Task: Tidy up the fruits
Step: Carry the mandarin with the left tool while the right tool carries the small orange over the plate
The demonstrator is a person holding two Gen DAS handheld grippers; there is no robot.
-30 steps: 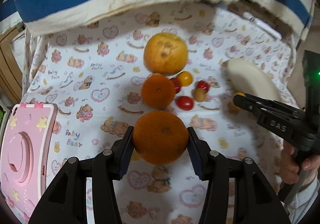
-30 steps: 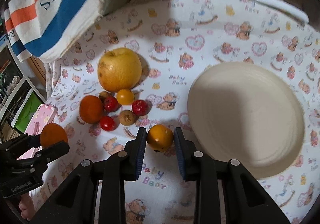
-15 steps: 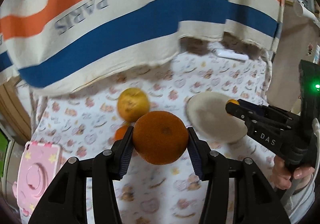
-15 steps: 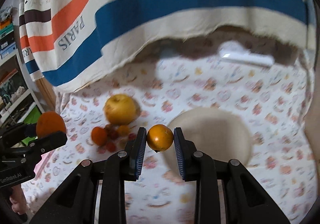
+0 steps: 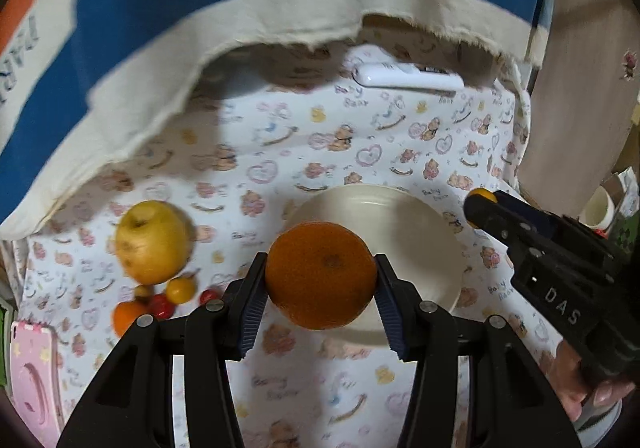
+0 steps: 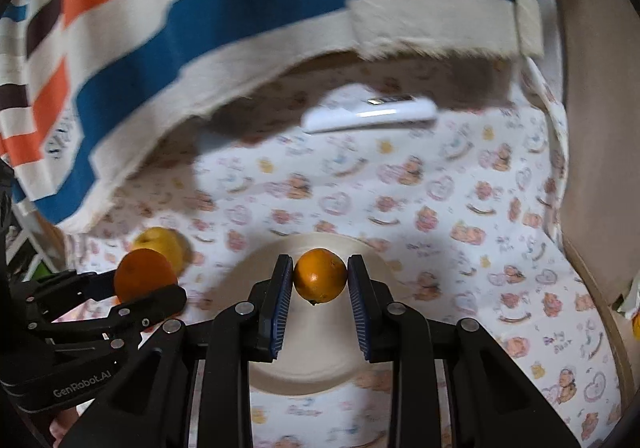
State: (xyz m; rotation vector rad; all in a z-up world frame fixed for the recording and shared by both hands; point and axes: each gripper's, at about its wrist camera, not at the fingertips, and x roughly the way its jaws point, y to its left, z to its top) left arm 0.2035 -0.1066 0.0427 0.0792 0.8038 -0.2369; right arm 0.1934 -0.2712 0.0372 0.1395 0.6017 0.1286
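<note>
Two grippers, left gripper point(image 5: 320, 288) clamping a large orange point(image 5: 320, 274), right gripper point(image 6: 320, 282) marked "DAS" pinching a small orange point(image 6: 320, 275), one cream plate point(image 5: 420, 224).

Big orange point(image 5: 321, 274) is pinched between blue pads, hanging in the air over the near-left edge of the cream plate point(image 5: 416, 232); a smaller orange point(image 6: 320, 274), stem nub pointing down, is clamped the same way above that plate. The rest sit off to the plate's left on the bear-print cloth: a yellow apple point(image 5: 151, 242), another orange point(image 5: 127, 317), and a few cherry tomatoes point(image 5: 181, 289) bunched just beside them.
</note>
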